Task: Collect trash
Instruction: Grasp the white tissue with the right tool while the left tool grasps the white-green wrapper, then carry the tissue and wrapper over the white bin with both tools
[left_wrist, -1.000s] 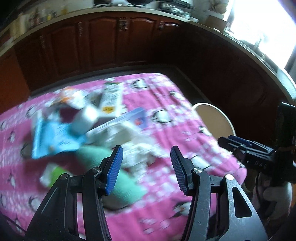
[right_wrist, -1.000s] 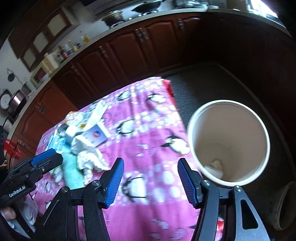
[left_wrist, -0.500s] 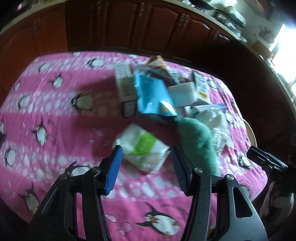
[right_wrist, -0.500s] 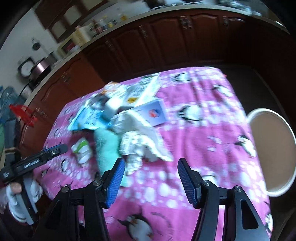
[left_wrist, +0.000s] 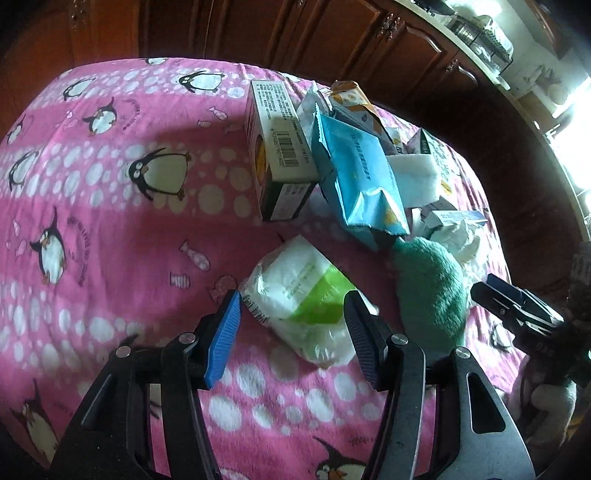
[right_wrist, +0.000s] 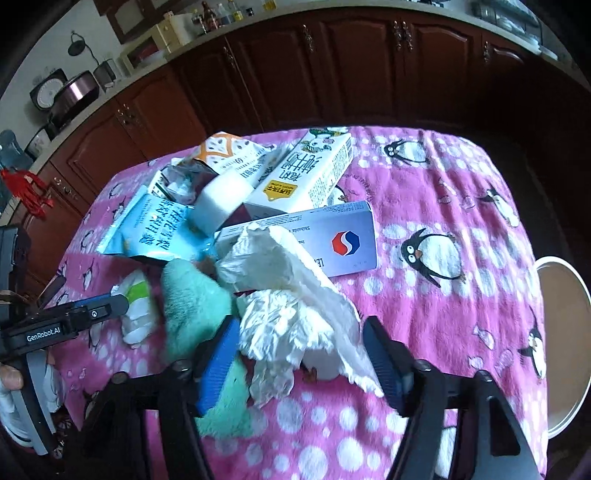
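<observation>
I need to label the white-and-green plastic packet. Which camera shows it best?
The left wrist view: the white-and-green plastic packet lies whole between the open left tool fingers. The right wrist view shows only a small part, partly behind that tool.

Pink penguin tablecloth (left_wrist: 110, 206) — dark wooden cabinets (right_wrist: 369, 70) behind, countertop jars (right_wrist: 218, 14) above.
</observation>
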